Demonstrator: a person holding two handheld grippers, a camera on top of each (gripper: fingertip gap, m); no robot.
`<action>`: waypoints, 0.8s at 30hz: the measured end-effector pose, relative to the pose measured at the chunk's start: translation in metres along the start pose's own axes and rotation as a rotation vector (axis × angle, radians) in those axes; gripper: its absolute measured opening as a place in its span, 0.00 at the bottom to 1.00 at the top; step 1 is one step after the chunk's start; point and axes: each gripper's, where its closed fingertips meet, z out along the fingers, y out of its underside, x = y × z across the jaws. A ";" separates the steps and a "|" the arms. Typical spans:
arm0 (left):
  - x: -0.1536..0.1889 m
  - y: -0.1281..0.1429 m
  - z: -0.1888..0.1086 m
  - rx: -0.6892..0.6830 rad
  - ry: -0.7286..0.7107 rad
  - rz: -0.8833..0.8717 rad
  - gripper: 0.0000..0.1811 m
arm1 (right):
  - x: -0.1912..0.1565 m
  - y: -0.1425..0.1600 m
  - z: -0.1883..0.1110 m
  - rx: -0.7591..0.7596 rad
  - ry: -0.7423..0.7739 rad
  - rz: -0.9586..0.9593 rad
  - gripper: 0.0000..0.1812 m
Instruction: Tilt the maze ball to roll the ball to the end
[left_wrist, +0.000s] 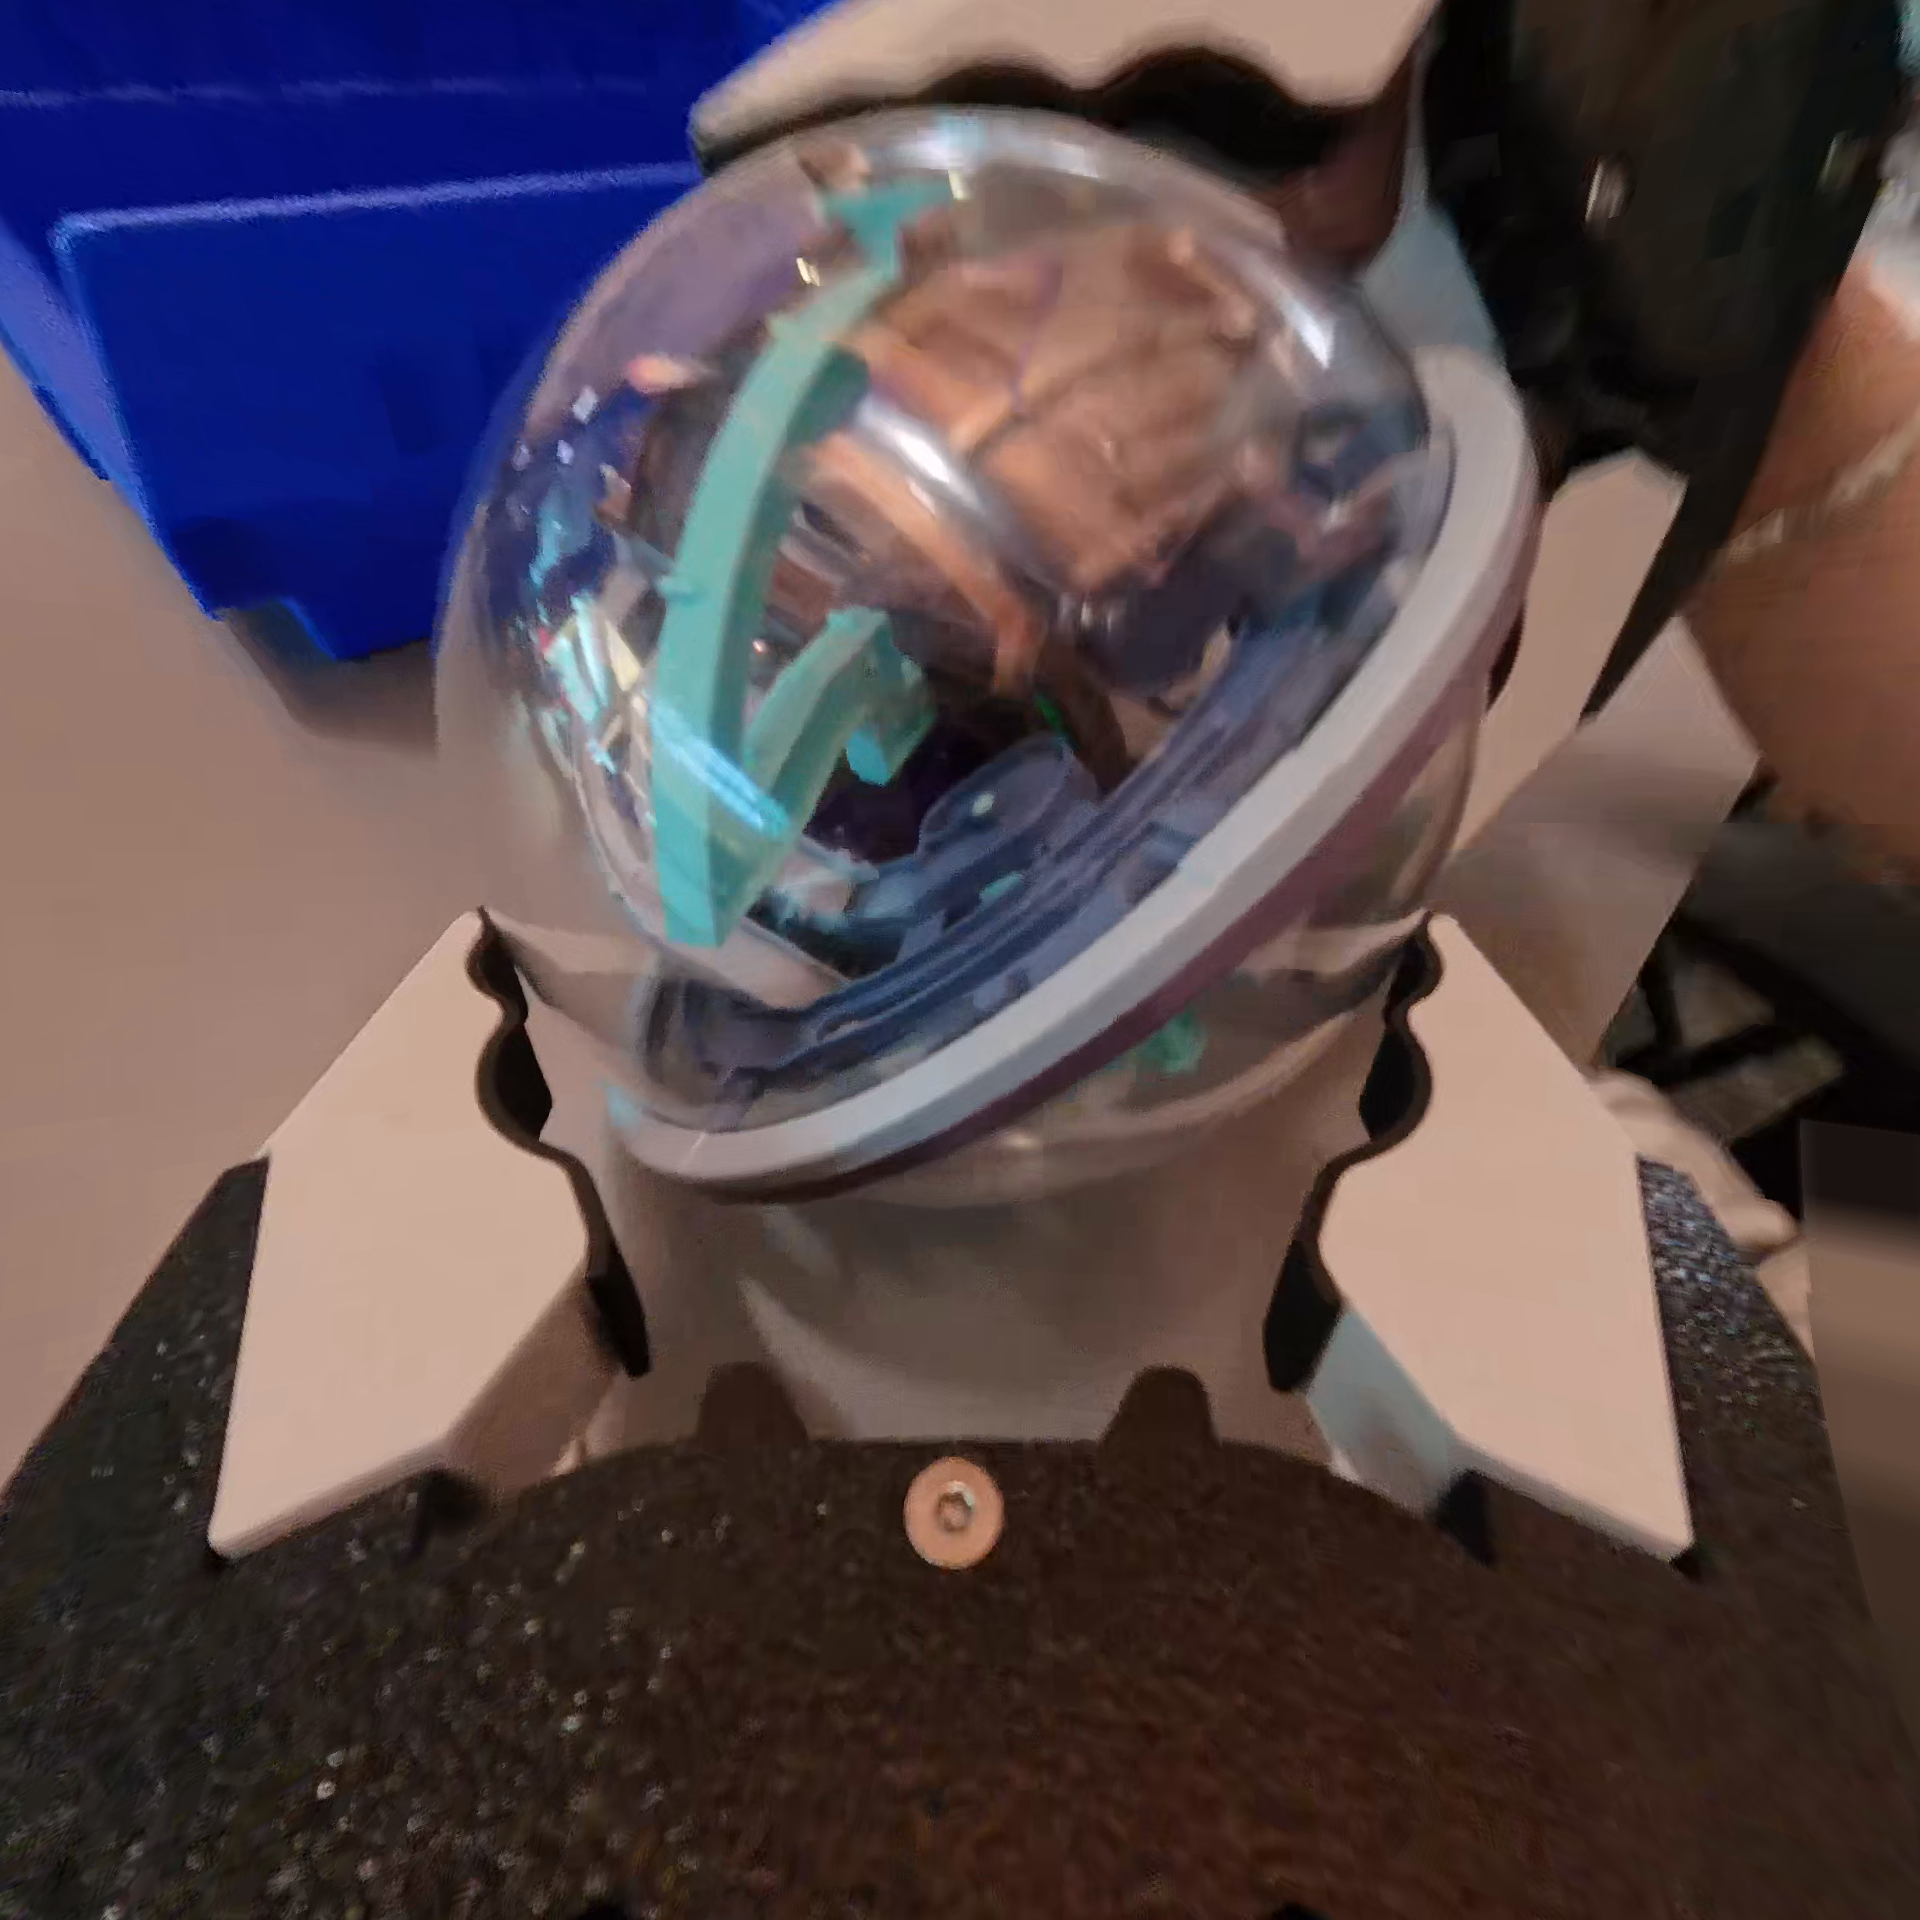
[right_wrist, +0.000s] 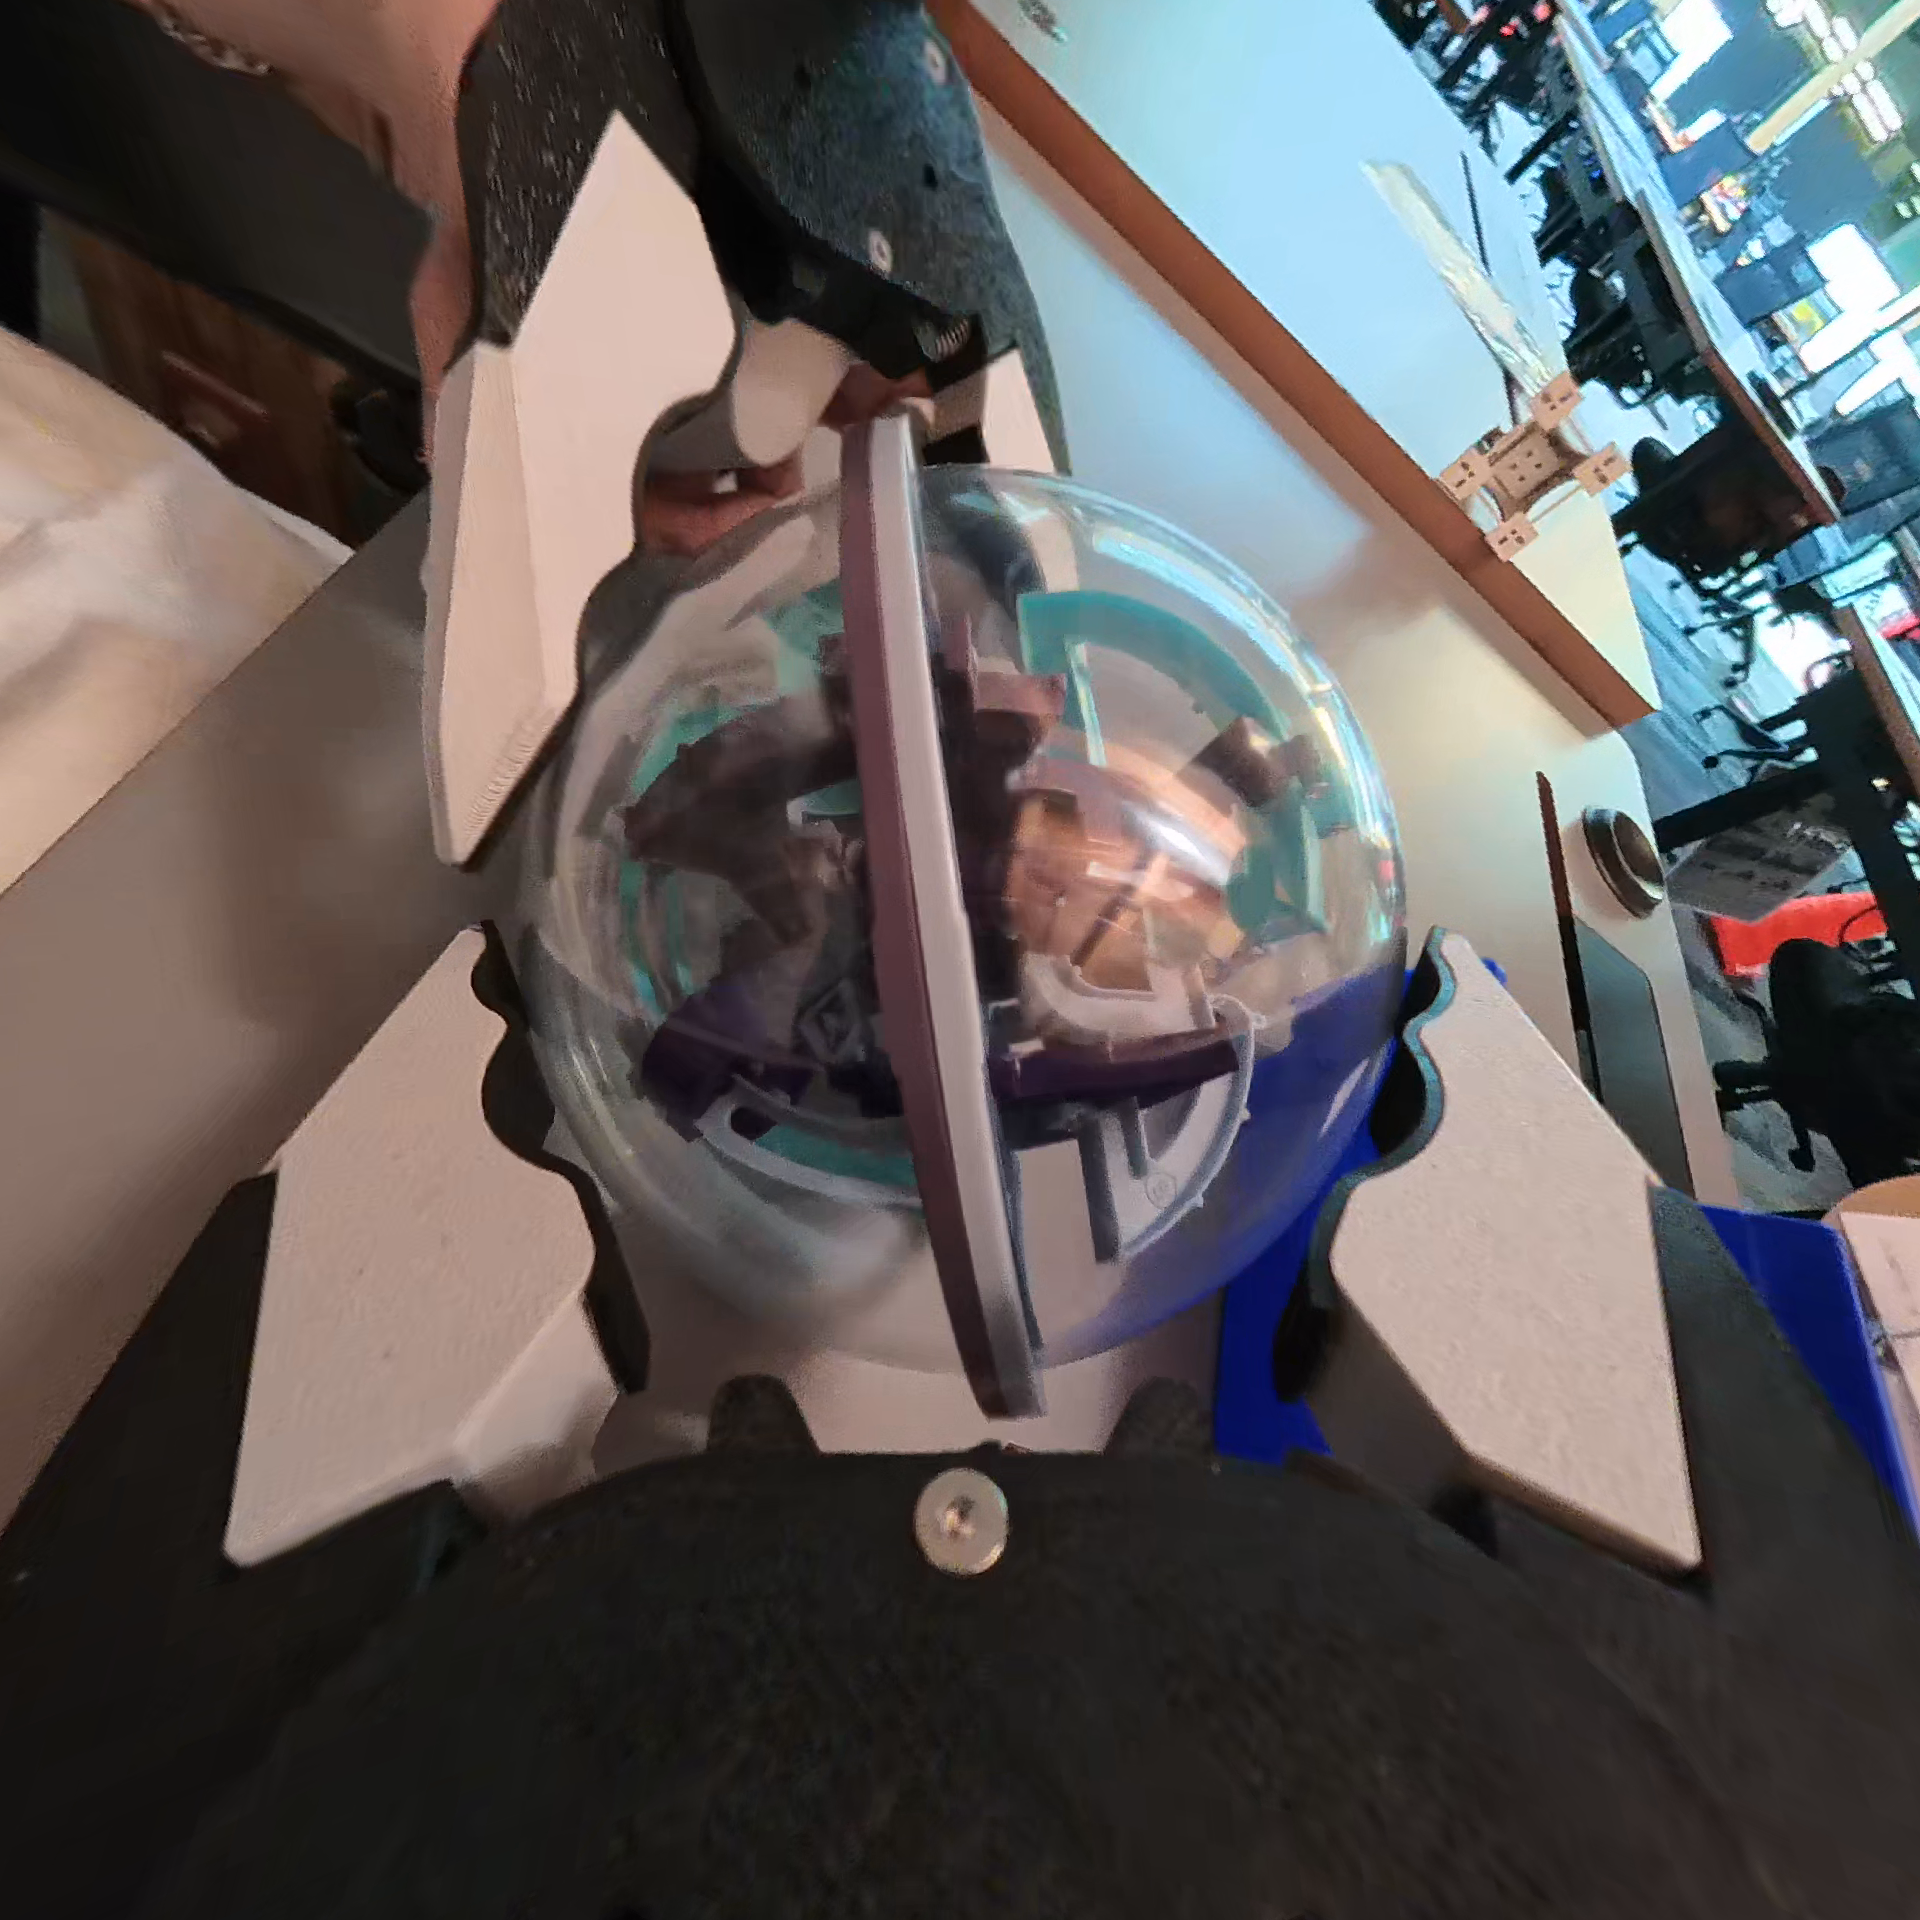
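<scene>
While the left wrist view blurs, the maze ball (left_wrist: 977, 665) sits between the left tool's (left_wrist: 956, 1049) white fingers (left_wrist: 395, 1195), spread wide and cradling its underside, rim band tilted, a blue bin (left_wrist: 312, 343) behind. From the right wrist view, the right tool (right_wrist: 956, 1060) likewise cradles the maze ball (right_wrist: 966, 914), band near upright, above the counter (right_wrist: 1195, 416); the left tool (right_wrist: 665, 436) touches its far side.
</scene>
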 end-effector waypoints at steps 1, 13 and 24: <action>-0.001 0.007 -0.001 -0.037 0.004 0.052 0.84 | -0.001 -0.001 0.000 -0.003 -0.015 -0.010 0.87; -0.012 -0.011 -0.020 0.157 -0.024 0.317 0.85 | -0.001 0.002 0.013 -0.038 -0.050 -0.121 0.86; 0.000 -0.011 -0.019 0.215 -0.109 0.389 0.85 | -0.009 0.003 0.006 -0.032 0.004 -0.209 0.87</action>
